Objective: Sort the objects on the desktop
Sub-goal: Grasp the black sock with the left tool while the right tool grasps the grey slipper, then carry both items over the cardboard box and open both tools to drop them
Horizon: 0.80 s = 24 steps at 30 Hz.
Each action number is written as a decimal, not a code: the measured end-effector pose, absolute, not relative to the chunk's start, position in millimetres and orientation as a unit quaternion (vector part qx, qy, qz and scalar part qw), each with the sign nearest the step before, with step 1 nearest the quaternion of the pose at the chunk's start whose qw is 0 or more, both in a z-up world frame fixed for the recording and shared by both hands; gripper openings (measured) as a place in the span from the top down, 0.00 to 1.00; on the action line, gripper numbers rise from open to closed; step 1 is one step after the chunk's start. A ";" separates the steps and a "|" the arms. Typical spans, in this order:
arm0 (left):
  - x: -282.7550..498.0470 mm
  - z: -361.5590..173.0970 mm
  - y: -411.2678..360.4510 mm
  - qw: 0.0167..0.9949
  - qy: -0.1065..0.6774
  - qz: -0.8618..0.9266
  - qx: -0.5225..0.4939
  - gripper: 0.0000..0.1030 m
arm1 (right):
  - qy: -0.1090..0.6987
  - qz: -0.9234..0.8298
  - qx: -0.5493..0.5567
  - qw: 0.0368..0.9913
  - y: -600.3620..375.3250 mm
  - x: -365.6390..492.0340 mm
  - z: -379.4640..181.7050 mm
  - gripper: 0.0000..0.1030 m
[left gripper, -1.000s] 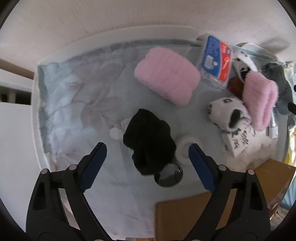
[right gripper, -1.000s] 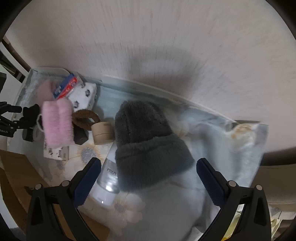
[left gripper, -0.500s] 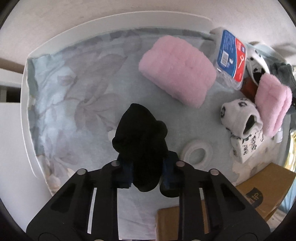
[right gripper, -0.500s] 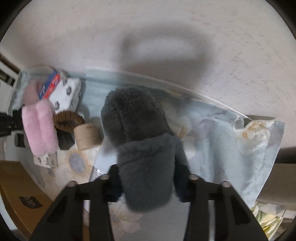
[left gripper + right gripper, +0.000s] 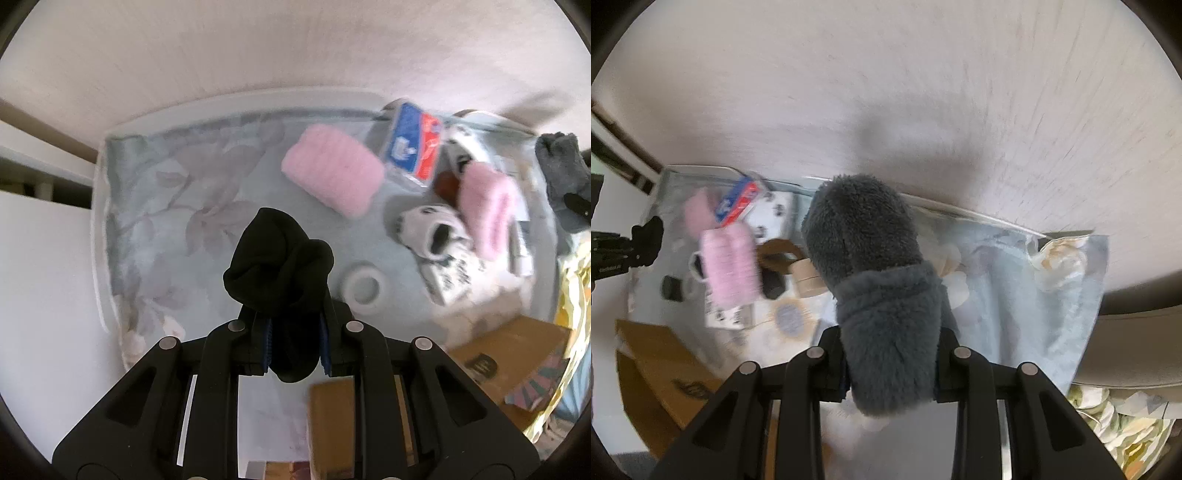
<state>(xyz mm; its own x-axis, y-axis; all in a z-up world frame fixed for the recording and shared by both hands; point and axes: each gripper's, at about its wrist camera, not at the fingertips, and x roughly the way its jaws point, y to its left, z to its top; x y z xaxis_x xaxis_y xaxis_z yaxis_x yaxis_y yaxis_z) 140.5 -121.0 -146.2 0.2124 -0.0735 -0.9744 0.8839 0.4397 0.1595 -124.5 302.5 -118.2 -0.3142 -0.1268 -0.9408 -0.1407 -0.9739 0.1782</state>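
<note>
Pale wall behind; floral blue cloth (image 5: 155,206) covers the tabletop. Working left to right.

Left gripper (image 5: 293,347): fingers clenched on a black sock bundle (image 5: 279,266), which hangs clear above the cloth at the near-left. I judge it light, soft, compressible; the grip sits low on the bundle, so the loose upper fold could flop. A hold across the thick middle looks safer to me.

Right of it on the cloth: white tape ring (image 5: 361,287), pink fluffy roll (image 5: 332,173) farther back, blue-and-red packet (image 5: 413,147) at the far edge, then a panda-print sock (image 5: 428,229) and a second pink roll (image 5: 487,206), motion-blurred.

Right gripper (image 5: 890,369): its fingers have just been closing and now grasp a grey fleece sock (image 5: 875,266) by its cuff end, toe pointing away, lifted off the cloth. Plush, light and non-slippery, I'd say; it squashes, so the grip needs firm closure. Cardboard box (image 5: 657,354) lies near-left.
</note>
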 end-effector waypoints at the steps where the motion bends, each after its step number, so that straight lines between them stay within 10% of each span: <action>1: 135.2 -138.4 -117.8 0.675 0.512 -0.360 0.391 0.83 | 0.110 0.808 -0.579 -0.001 298.8 -117.9 -105.6 0.72; 24: -0.3 -87.0 -49.2 0.659 0.471 -0.453 0.372 0.84 | -0.006 0.788 -0.589 -0.182 154.6 1.6 -55.5 0.72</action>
<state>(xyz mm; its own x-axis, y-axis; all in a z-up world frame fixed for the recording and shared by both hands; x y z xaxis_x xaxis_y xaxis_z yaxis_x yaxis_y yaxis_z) -0.3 -49.2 -87.0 0.1458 -0.2453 -0.9584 0.9477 0.3128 0.0641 1.6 154.6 -55.5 -0.2411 -0.2796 -0.9293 0.2930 -0.9339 0.2050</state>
